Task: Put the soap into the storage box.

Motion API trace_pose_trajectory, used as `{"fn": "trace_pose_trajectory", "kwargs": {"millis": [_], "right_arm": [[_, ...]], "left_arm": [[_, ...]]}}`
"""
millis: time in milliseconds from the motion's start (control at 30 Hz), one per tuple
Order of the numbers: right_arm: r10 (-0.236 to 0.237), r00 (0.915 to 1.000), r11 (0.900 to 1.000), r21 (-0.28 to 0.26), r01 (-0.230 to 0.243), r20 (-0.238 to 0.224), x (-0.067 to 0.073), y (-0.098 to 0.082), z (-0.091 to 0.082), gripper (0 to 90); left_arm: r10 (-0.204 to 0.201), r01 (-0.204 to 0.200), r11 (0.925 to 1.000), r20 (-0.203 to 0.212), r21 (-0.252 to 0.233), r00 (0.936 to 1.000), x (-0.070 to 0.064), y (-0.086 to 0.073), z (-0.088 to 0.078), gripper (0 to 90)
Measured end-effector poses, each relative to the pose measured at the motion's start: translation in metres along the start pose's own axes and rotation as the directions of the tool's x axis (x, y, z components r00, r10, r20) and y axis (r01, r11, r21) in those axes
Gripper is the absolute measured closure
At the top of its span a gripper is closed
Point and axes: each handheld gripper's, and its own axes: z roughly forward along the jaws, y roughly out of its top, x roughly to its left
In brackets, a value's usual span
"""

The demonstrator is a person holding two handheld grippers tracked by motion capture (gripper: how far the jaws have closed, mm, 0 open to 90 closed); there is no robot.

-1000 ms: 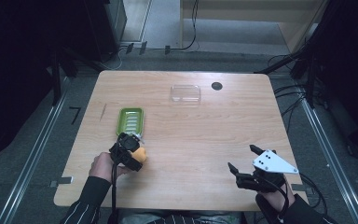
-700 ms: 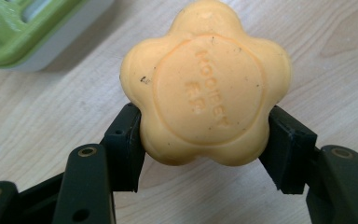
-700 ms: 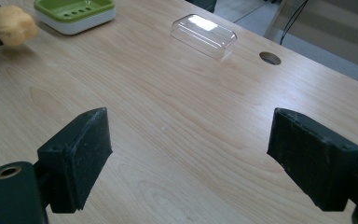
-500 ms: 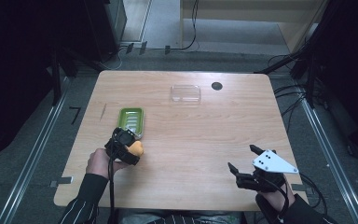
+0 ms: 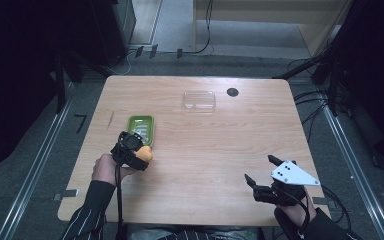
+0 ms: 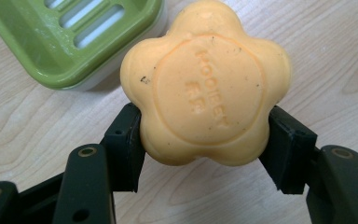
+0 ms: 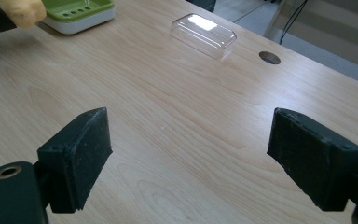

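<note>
Three cameras: one fixed overhead, one riding each of your grippers.

From above your near edge, the high view looks forward and down, far enough to take in the whole pale wooden table (image 5: pixel 260 145). Your left gripper view sits very close, facing down on the flower-shaped orange soap bar (image 6: pixel 205 86) and a corner of the green slatted soap dish (image 6: pixel 42 51). Your right gripper view looks low across the tabletop toward the far edge, sharing that dish (image 7: pixel 77 14), the clear plastic lid (image 7: pixel 204 29) and the round table hole (image 7: pixel 270 57) with the overhead.
</note>
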Motion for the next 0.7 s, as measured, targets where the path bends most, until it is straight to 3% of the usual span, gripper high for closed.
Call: {"fn": "trace_pose_trajectory", "kwargs": {"millis": [700], "right_arm": [[-0.004,1.0,1.0,0.001,0.004,-0.002,0.0,0.001,0.001,13.6]], "left_arm": [[-0.043,0.042,0.9986,-0.015,-0.033,0.999,0.021,0.014,-0.004,39.7]]}}
